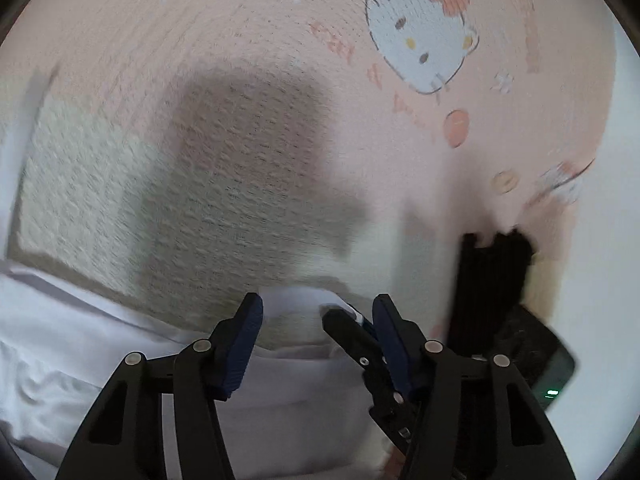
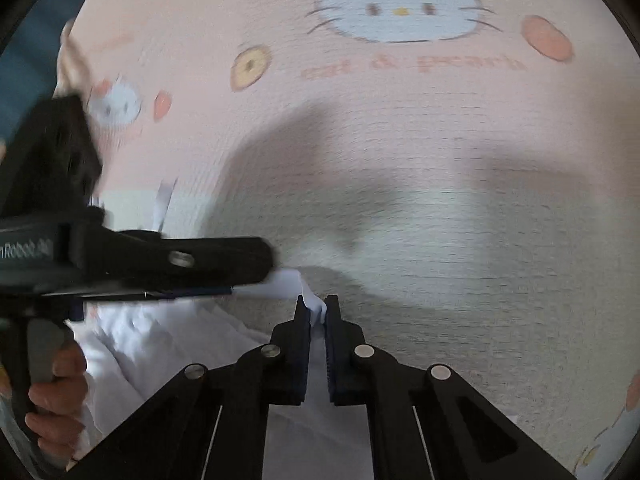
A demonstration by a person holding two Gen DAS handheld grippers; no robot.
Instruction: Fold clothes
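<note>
right tongs point(image 2: 317, 312) clenched on white garment point(image 2: 316, 306) corner at 6 o'clock over the cartoon sheet point(image 2: 400, 140) | left tongs point(image 1: 318, 314) released, straddling same hem | I'd clamp left, then pull taut

Smooth thin white cloth garment point(image 2: 132, 344) lies below the matt black plastic right gripper point(image 2: 317, 312); ahead, rough woven pink-and-cream printed bedsheet point(image 2: 400, 152).
</note>
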